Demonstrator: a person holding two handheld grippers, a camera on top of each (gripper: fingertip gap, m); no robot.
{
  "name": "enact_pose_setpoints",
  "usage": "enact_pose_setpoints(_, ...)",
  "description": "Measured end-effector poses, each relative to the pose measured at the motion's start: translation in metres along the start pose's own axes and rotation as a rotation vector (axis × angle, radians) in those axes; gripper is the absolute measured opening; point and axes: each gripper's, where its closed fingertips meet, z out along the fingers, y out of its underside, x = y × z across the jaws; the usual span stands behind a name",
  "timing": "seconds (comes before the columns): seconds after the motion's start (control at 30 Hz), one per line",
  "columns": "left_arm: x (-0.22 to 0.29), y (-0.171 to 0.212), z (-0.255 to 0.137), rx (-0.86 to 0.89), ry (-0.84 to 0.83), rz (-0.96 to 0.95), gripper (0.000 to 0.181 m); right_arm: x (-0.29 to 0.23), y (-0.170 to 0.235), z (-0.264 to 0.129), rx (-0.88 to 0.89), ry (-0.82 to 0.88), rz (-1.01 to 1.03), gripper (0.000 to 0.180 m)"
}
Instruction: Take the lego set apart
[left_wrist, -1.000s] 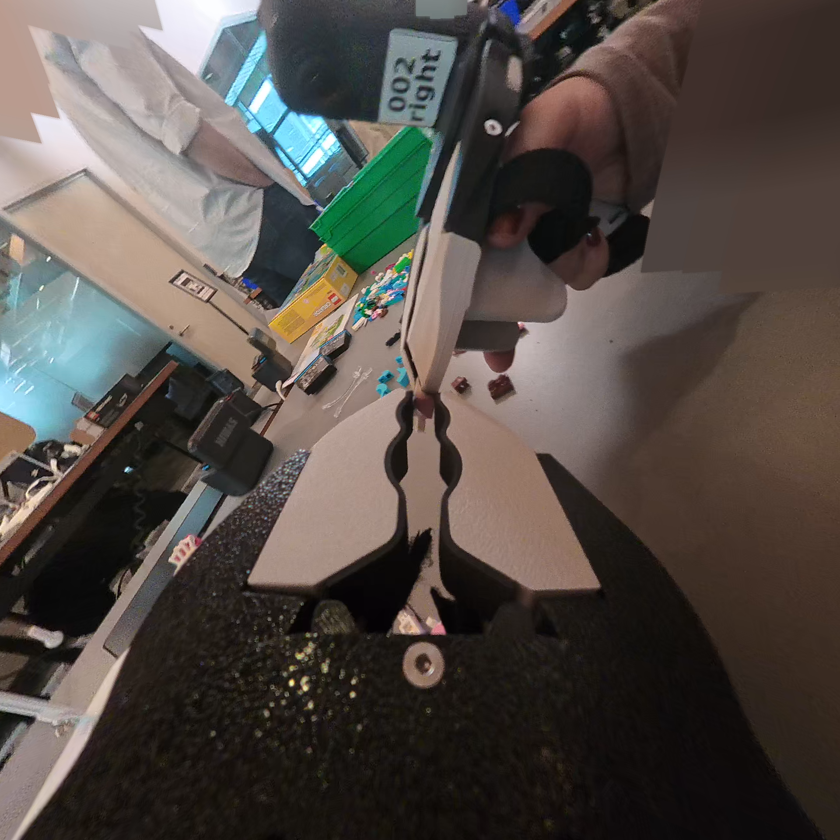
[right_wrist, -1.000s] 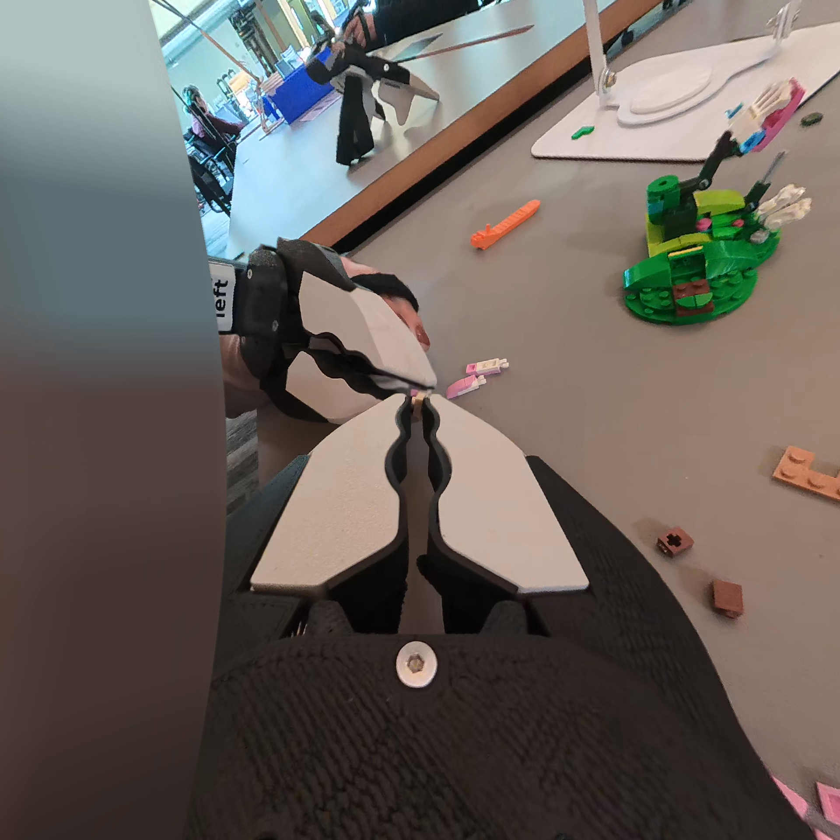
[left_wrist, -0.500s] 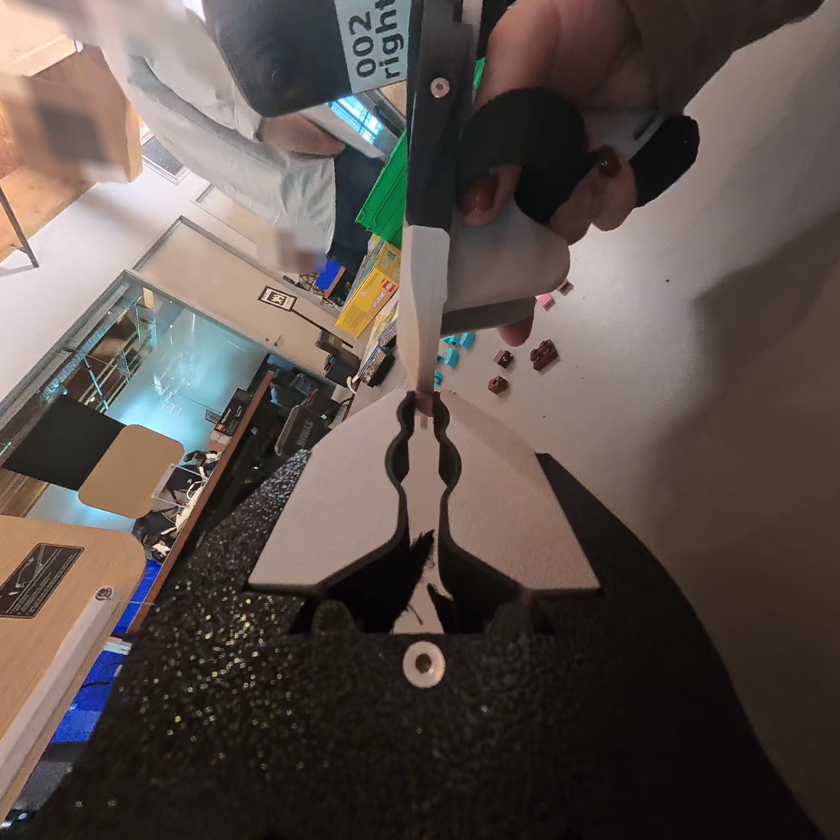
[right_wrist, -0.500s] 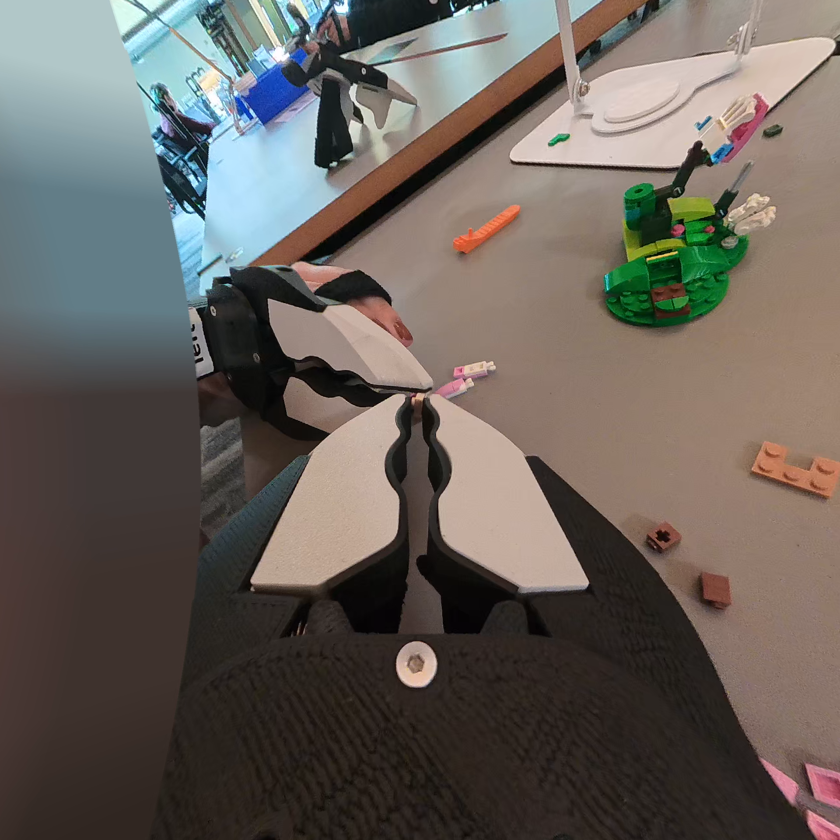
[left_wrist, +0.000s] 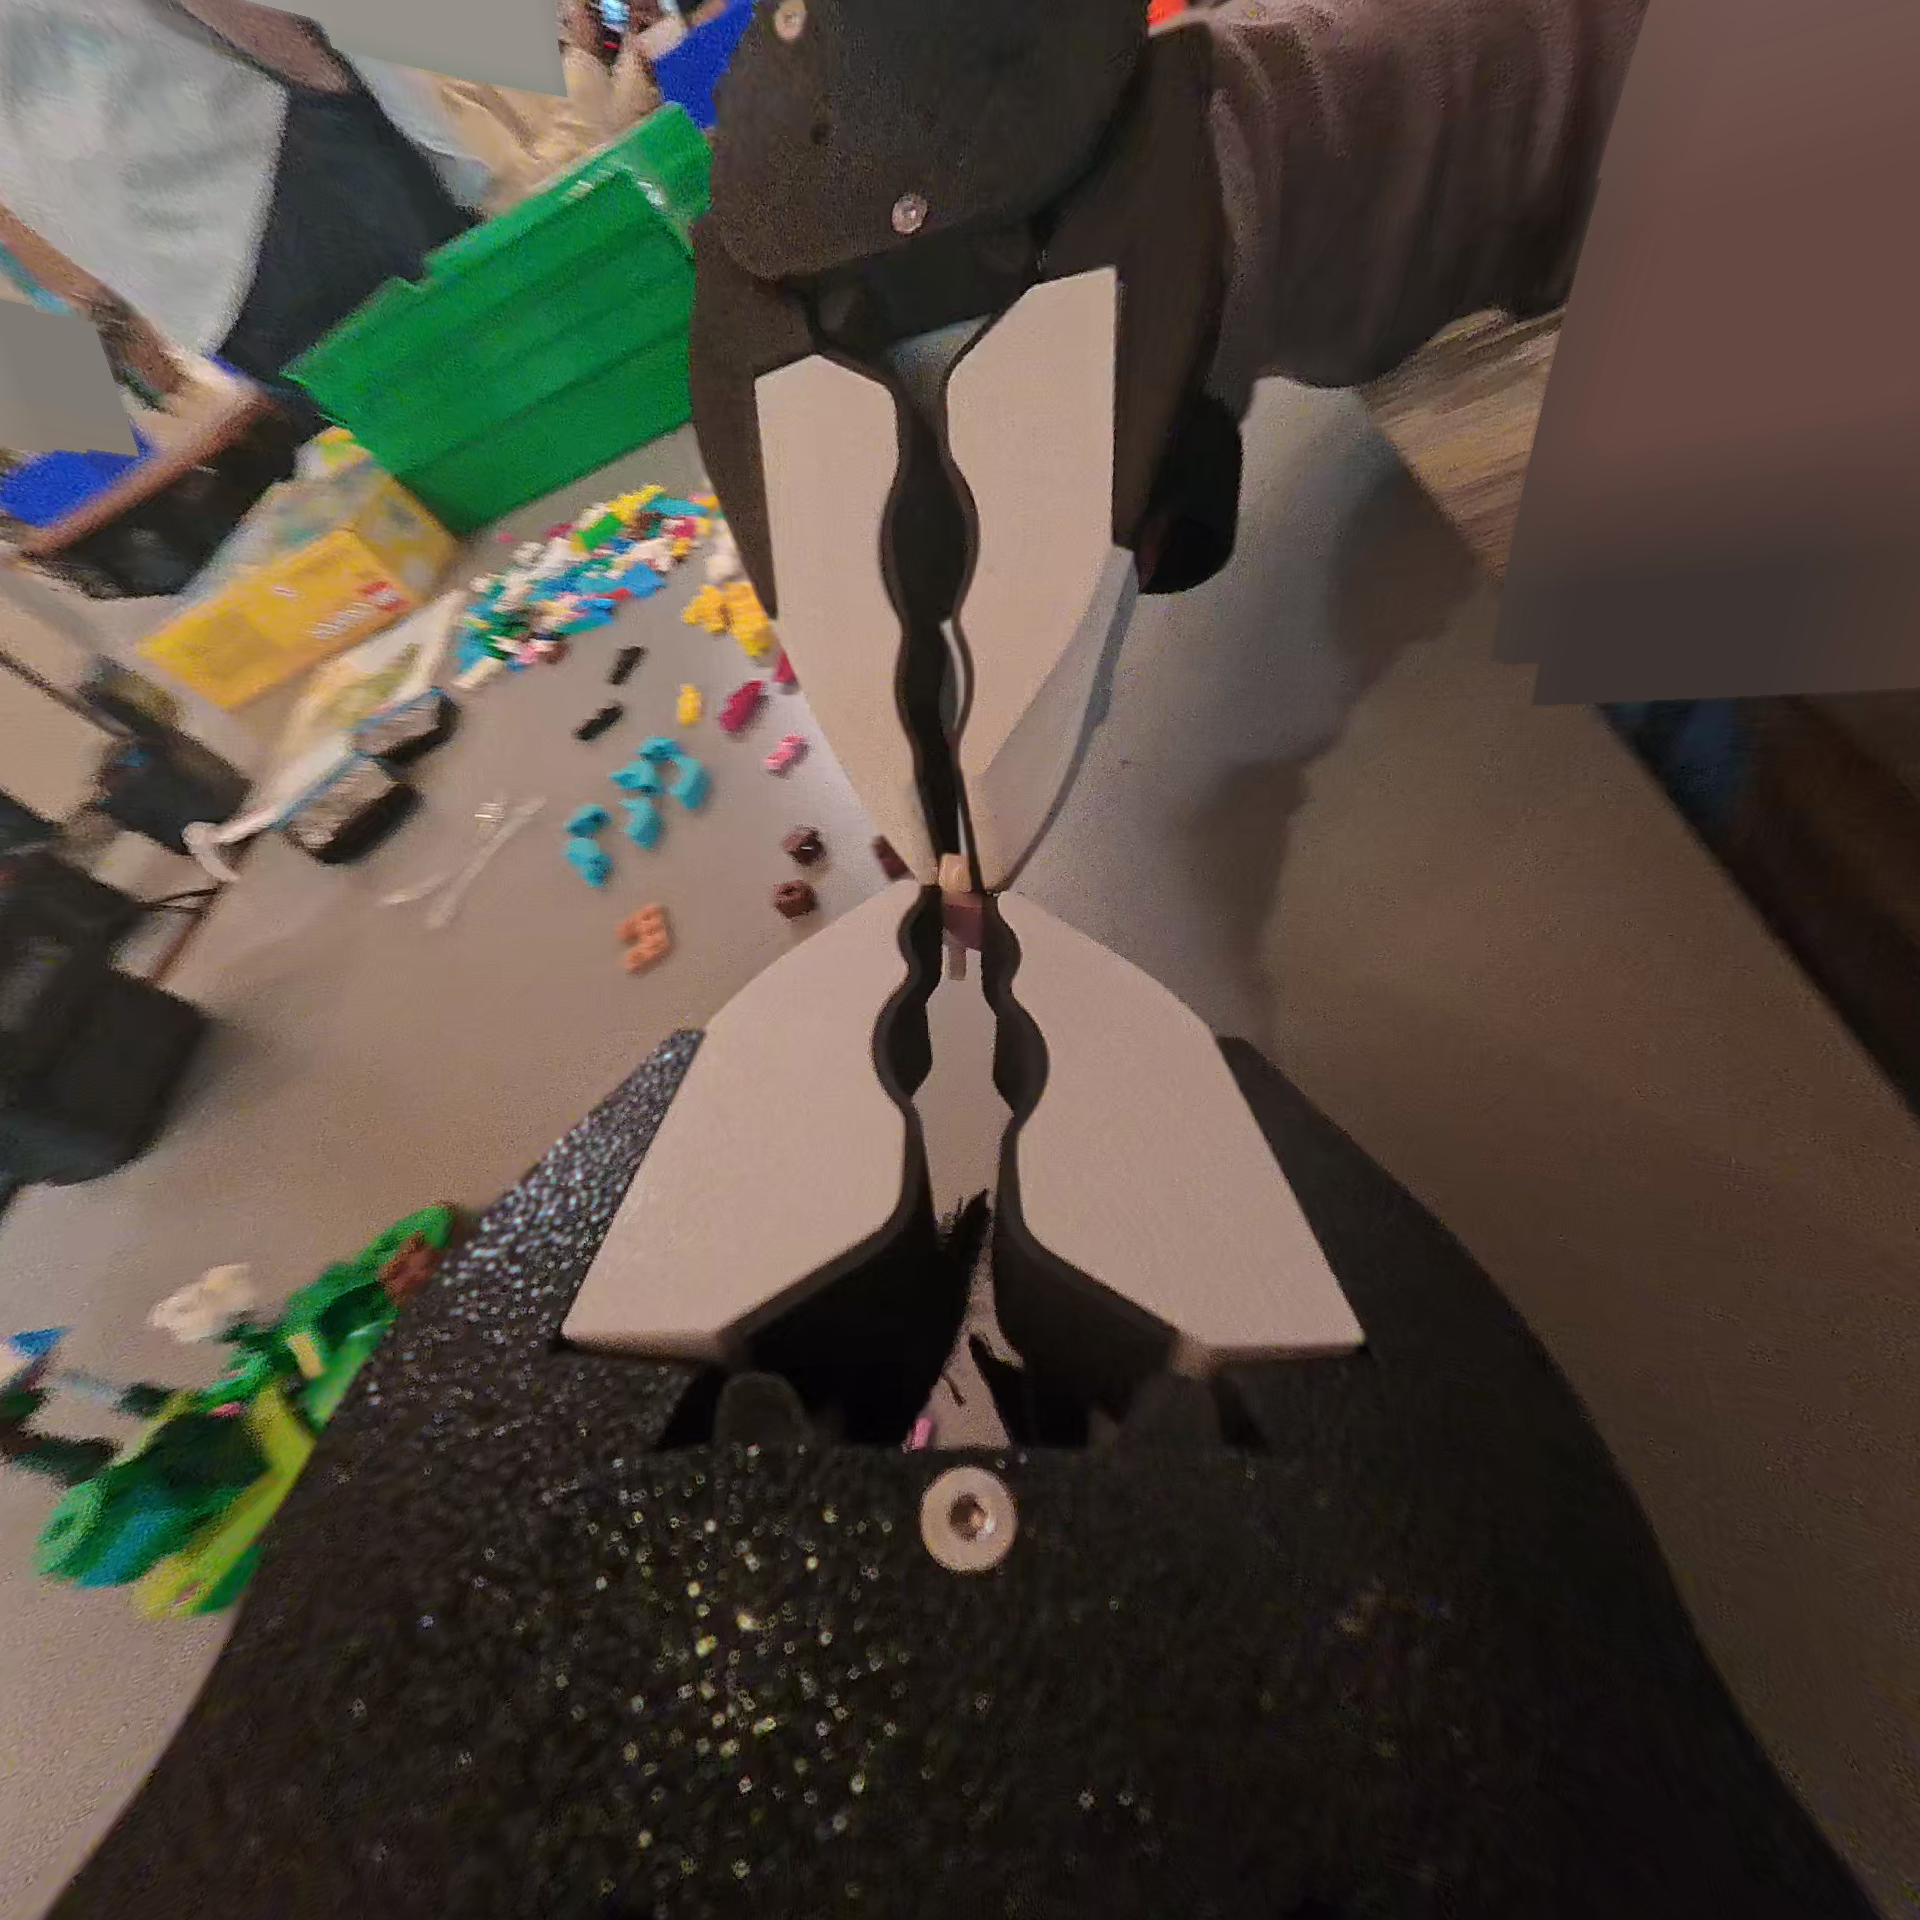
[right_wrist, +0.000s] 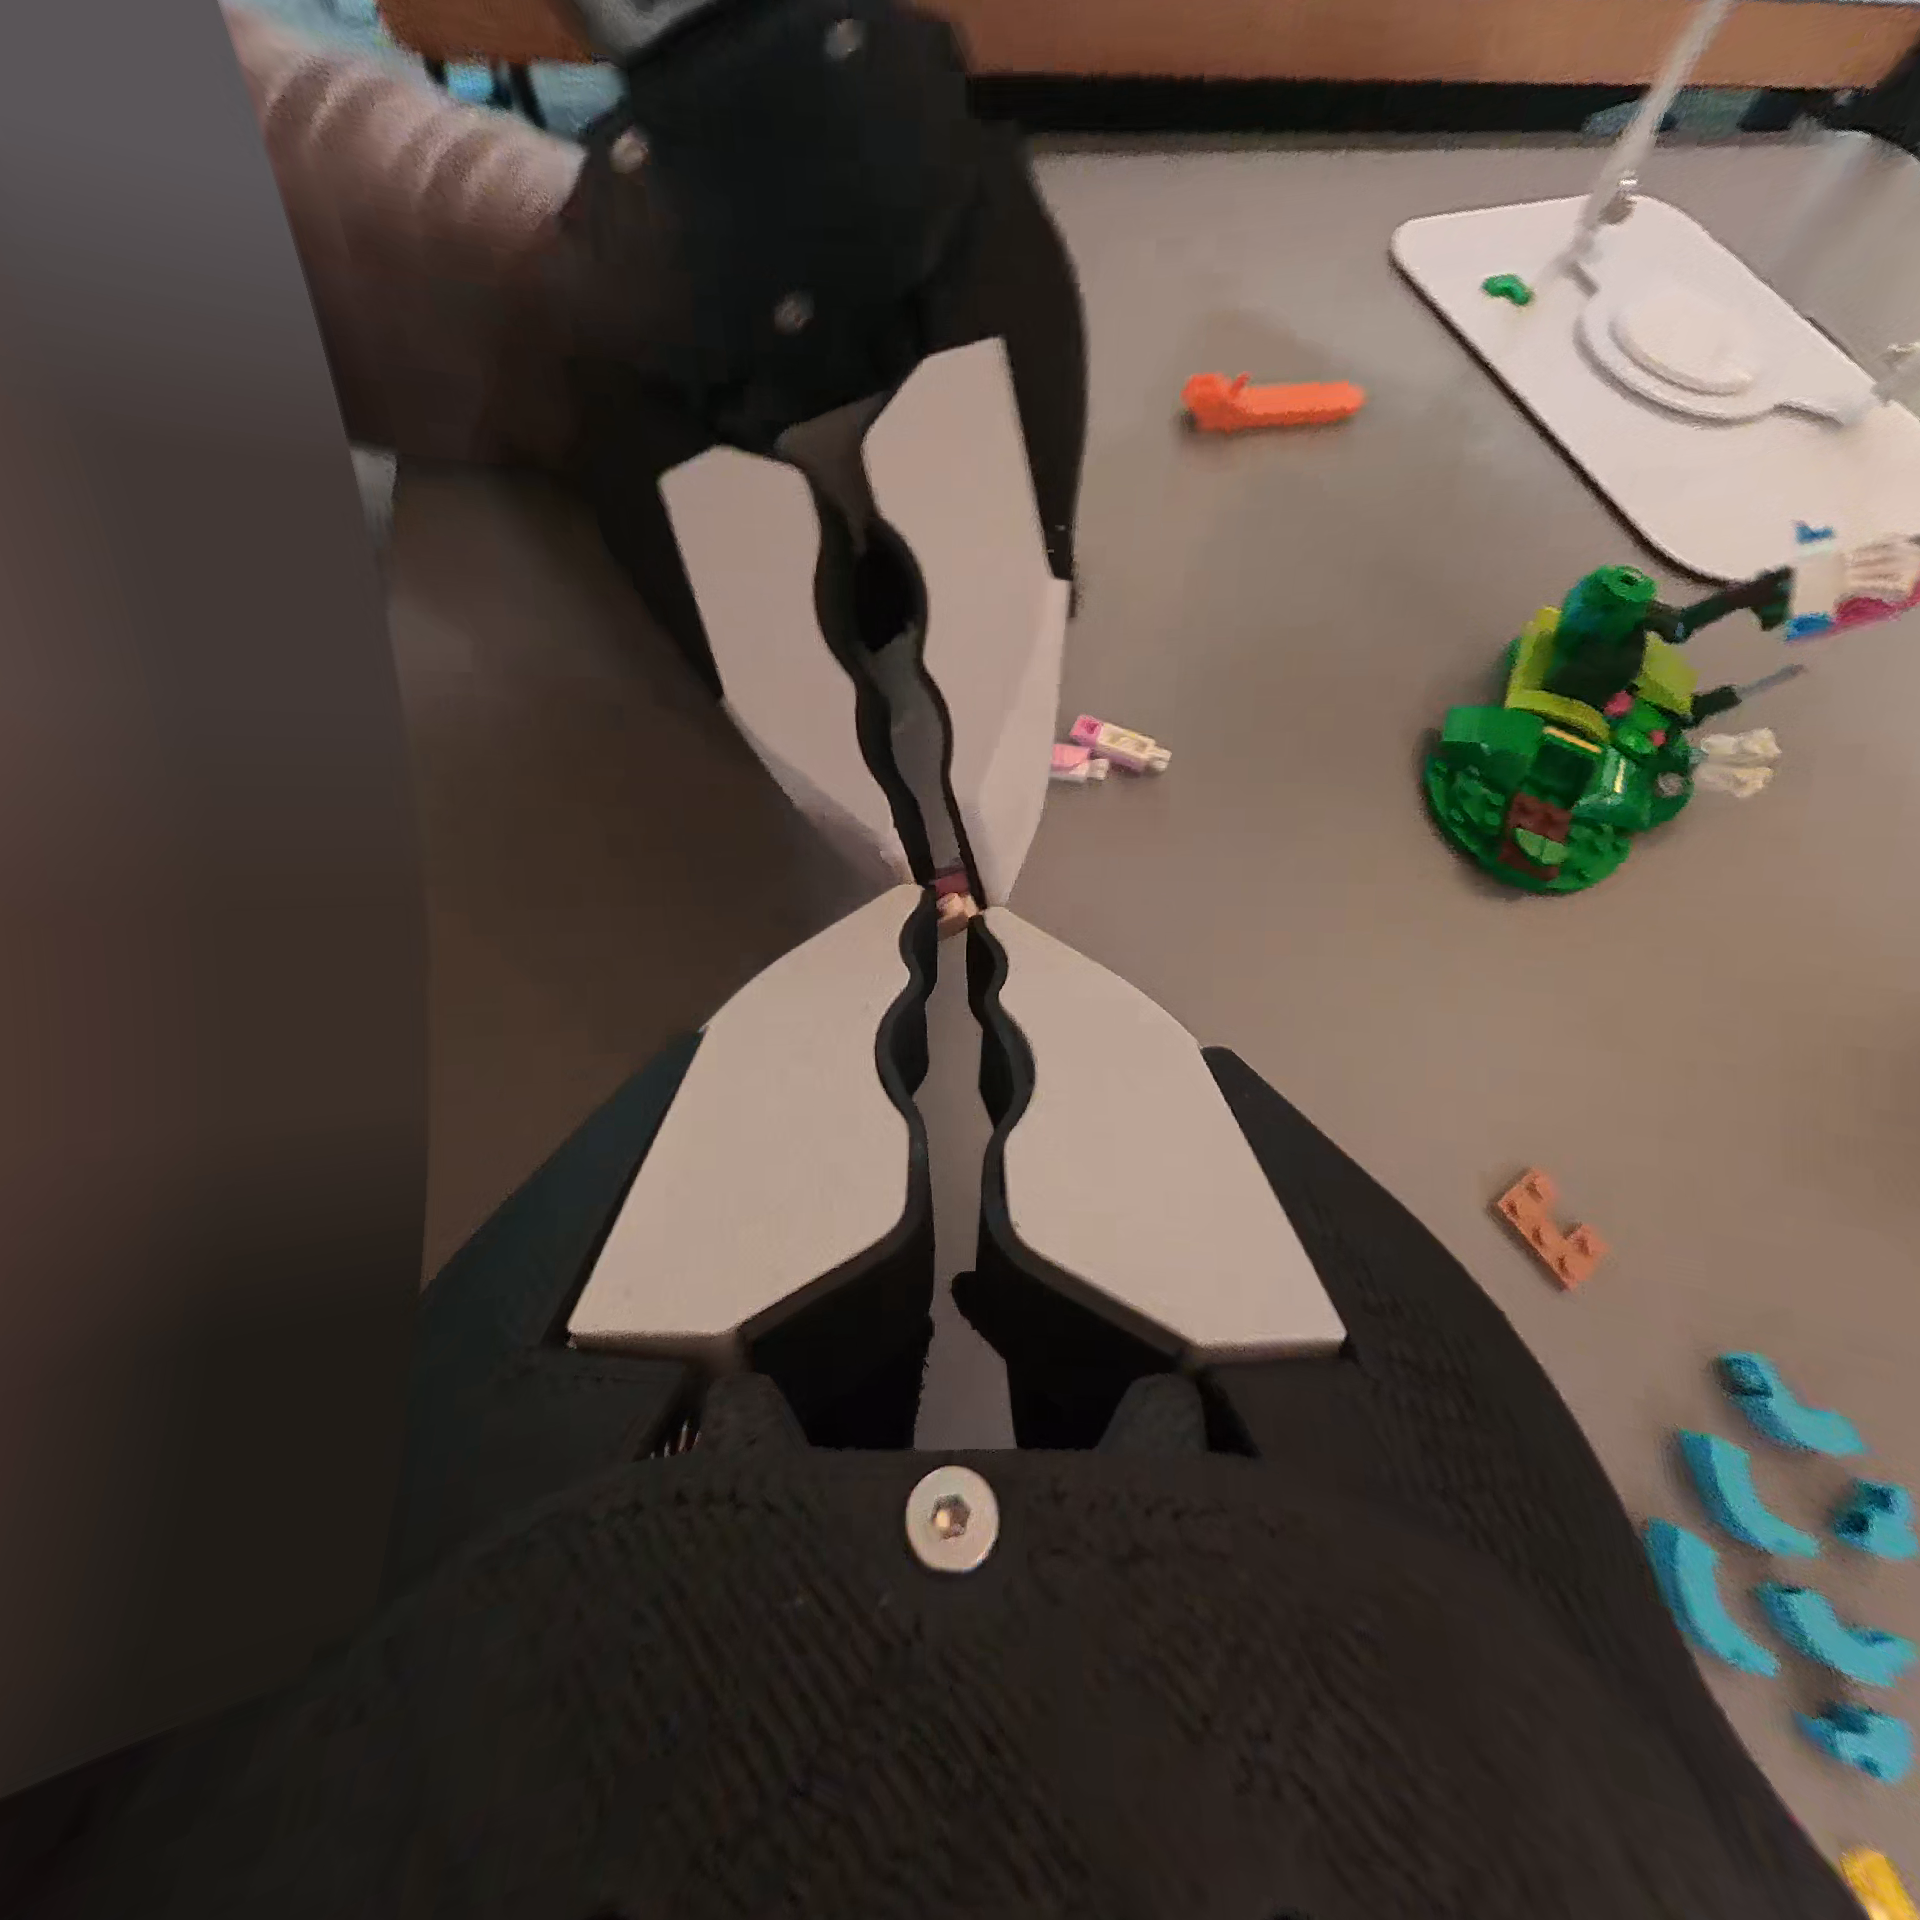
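Grey table (right_wrist: 1299, 1039) lies under both of my tools, and above it my two grippers meet tip to tip. My left gripper (left_wrist: 958, 914) is clenched on the dark pink piece (left_wrist: 964, 920) of a tiny lego stack. My right gripper (right_wrist: 951, 920) is clenched on the beige piece (right_wrist: 954, 914), which sits directly against the pink one. In the left wrist view the right gripper (left_wrist: 961, 871) comes down from the far side, and the beige piece (left_wrist: 954, 871) shows at its tips. In the right wrist view the left gripper (right_wrist: 948, 878) comes from the far side in the same way, with the pink piece (right_wrist: 948, 885) between its tips. The two pieces are touching; I cannot tell if they are joined or already loose.

In the right wrist view, going from left to right: two small pink and white pieces (right_wrist: 1110, 748) lie just beside the left gripper. Farther away lies an orange brick separator (right_wrist: 1273, 402). At the right stands the green lego set (right_wrist: 1558, 769) on its round base, and behind it a white stand base (right_wrist: 1683, 416). Nearer to me are a salmon plate (right_wrist: 1553, 1229) and a group of blue curved pieces (right_wrist: 1766, 1538).

In the left wrist view, green bins (left_wrist: 520, 353) and a yellow box (left_wrist: 301, 592) stand at the far left, with a heap of mixed bricks (left_wrist: 592, 582) near them.
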Motion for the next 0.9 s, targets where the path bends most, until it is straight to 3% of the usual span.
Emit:
enact_pose_setpoints(0.13, 0.013, -0.009, -0.006, 0.084, 0.161, -0.148, 0.006, 0.003, 0.014, -0.002, -0.11, 0.054, -0.207, 0.002)
enact_pose_setpoints(0.23, 0.005, -0.002, -0.004, 0.053, 0.102, -0.137, 0.006, -0.001, 0.009, -0.007, -0.049, -0.001, -0.096, 0.003)
enact_pose_setpoints(0.37, -0.003, 0.004, 0.0, 0.016, 0.003, -0.043, 0.006, 0.018, 0.016, -0.023, -0.011, 0.073, 0.027, 0.003)
enact_pose_setpoints(0.43, -0.013, 0.013, 0.002, -0.039, -0.078, -0.024, 0.007, 0.047, 0.037, -0.051, -0.094, 0.248, -0.015, 0.003)
enact_pose_setpoints(0.57, -0.027, 0.019, 0.013, -0.105, -0.228, -0.032, 0.007, 0.122, 0.099, -0.152, -0.295, 0.661, 0.017, 0.003)
enact_pose_setpoints(0.7, -0.026, -0.005, 0.046, -0.09, -0.209, -0.067, 0.007, 0.154, 0.146, -0.205, -0.31, 0.746, 0.132, 0.002)
enact_pose_setpoints(0.9, -0.035, -0.016, 0.102, -0.104, -0.12, -0.156, 0.007, 0.18, 0.188, -0.217, -0.423, 0.743, 0.18, 0.01)
